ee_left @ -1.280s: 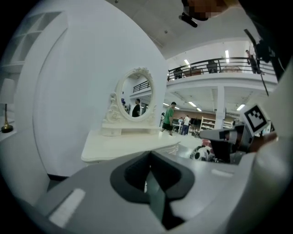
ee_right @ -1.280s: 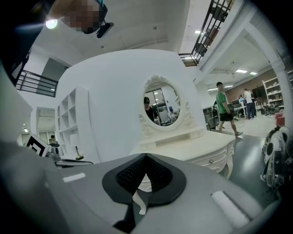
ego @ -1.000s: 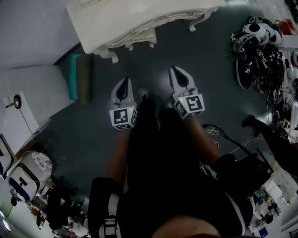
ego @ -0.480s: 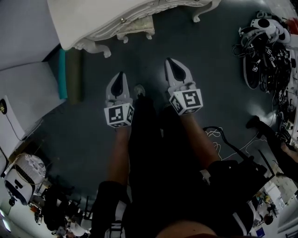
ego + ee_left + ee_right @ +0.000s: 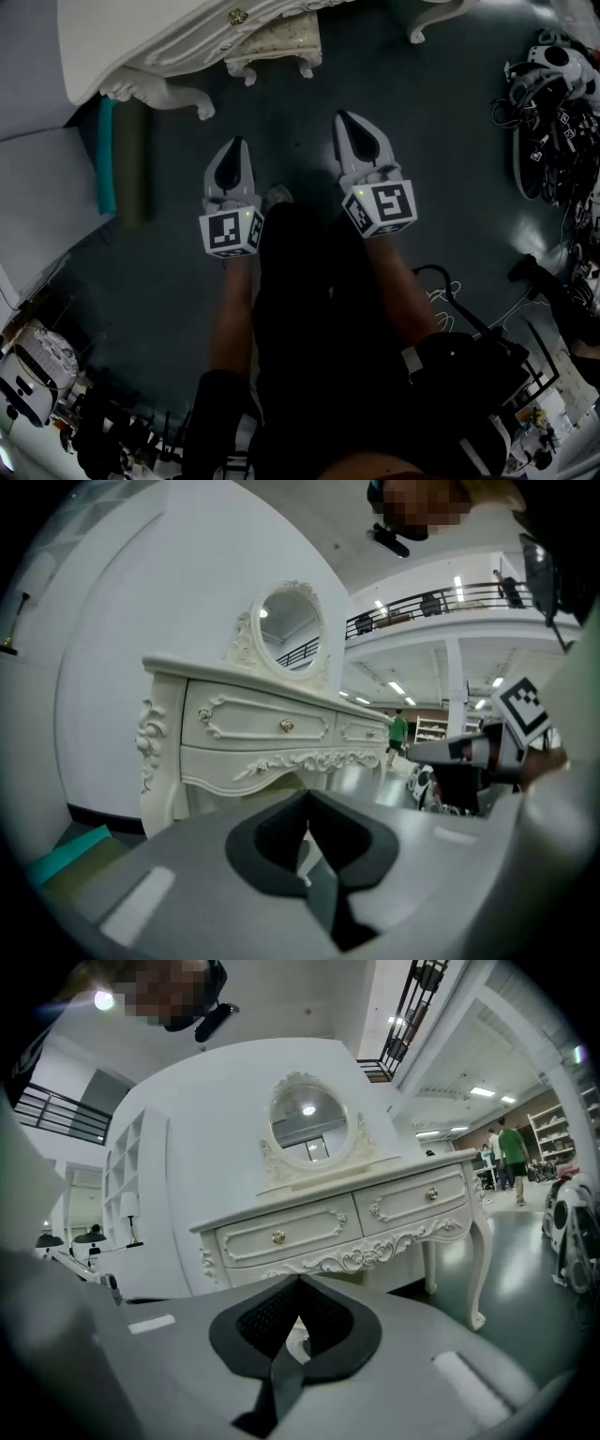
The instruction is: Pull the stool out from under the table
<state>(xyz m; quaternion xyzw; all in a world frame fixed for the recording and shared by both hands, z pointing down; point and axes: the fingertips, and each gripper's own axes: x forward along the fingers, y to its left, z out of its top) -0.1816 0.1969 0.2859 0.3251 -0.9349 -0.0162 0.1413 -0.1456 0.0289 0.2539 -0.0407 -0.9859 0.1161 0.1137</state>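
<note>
The white carved wooden stool (image 5: pixel 279 44) is judged rigid and weighty; its seat rail should be gripped. The left hand-held gripper (image 5: pixel 235 144) and right hand-held gripper (image 5: pixel 343 119) are closed, empty.

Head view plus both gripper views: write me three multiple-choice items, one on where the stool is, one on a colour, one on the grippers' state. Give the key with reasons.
1. Where is the stool?
A) tucked partly under the table
B) pulled fully clear of it
C) lifted off the ground

2. What colour is the table?
A) black
B) white
C) teal

3. How do the left gripper and right gripper stand?
A) both open
B) left shut on a stool leg
C) both shut, empty

Key:
1 A, the head view shows it half hidden beneath the tabletop's edge.
2 B, every view shows it white.
3 C, each gripper view shows jaws together with nothing between them.
</note>
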